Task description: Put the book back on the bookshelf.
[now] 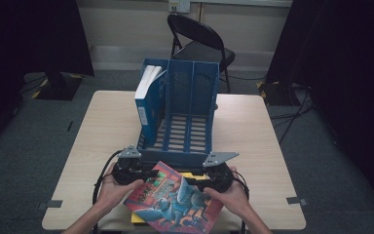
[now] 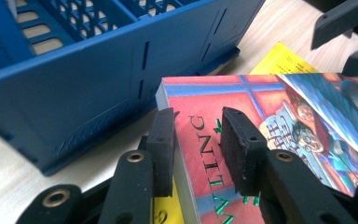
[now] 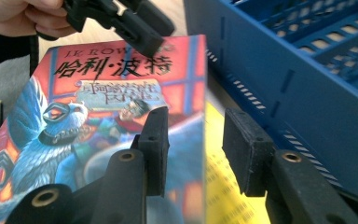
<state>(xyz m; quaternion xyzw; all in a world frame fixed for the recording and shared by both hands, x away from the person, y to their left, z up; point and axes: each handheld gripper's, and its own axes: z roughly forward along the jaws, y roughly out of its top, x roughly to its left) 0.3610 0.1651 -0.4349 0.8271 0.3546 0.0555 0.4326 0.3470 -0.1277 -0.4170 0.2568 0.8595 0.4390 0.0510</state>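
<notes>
High overhead view; two close claw views sharing the book (image 1: 175,200).

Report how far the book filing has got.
Done: one blue-spined book stands in the leftmost slot of the blue plastic file rack. In hand: the left gripper and right gripper straddle opposite edges of the red and blue illustrated paperback. Left: slotting it, then the yellow book beneath.
</notes>
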